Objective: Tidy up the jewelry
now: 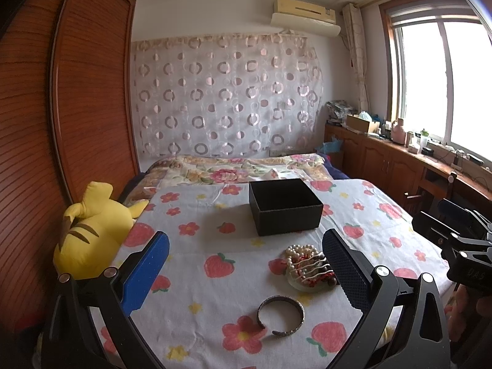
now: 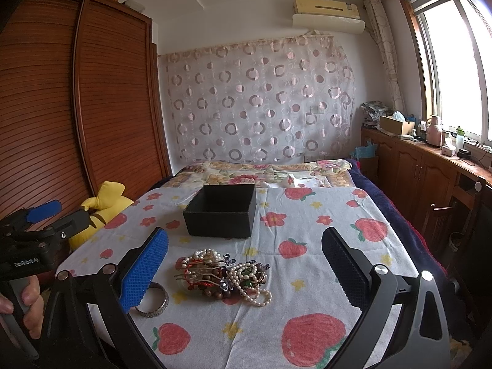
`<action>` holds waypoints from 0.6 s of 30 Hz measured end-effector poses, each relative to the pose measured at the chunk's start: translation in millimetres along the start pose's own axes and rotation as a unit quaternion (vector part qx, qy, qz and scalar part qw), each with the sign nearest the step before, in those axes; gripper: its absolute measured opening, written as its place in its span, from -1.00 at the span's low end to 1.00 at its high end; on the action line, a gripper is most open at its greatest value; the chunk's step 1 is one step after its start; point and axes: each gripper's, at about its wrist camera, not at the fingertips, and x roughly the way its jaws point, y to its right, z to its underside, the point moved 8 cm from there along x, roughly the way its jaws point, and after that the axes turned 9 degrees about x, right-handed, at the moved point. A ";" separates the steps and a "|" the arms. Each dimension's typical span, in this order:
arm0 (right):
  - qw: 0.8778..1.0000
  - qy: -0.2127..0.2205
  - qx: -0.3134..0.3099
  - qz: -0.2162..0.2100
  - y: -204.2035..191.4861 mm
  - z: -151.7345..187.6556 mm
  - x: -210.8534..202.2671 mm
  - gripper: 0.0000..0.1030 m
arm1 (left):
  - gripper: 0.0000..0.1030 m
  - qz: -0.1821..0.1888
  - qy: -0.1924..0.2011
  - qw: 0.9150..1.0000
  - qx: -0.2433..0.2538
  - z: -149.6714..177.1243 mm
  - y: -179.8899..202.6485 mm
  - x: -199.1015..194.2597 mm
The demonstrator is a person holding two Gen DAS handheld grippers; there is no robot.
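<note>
The bangle (image 1: 281, 316) lies at twelve o'clock between my left gripper (image 1: 246, 269) fingers, spread wide, empty; the right gripper (image 2: 244, 266), equally wide, faces the bead pile (image 2: 224, 276).

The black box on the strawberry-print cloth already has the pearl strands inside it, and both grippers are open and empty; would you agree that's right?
Not quite. The black box shows no pearls inside; in the right wrist view the pearl strands lie in the tangled heap on the cloth, in front of the box. The rest holds: the left gripper and right gripper are open and empty.
</note>
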 end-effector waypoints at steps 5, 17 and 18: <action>1.000 -0.011 -0.002 -0.008 -4.5 7.1 6.3 0.96 | 0.88 0.011 -0.016 1.000 0.002 17.0 4.1 12.0; 0.998 -0.047 -0.017 -0.029 -3.1 25.7 20.6 0.96 | 0.88 0.081 -0.099 0.991 0.031 67.9 22.7 50.1; 0.998 -0.050 -0.019 -0.030 -1.7 27.6 22.0 0.96 | 0.88 0.084 -0.103 0.991 0.032 71.4 23.6 52.9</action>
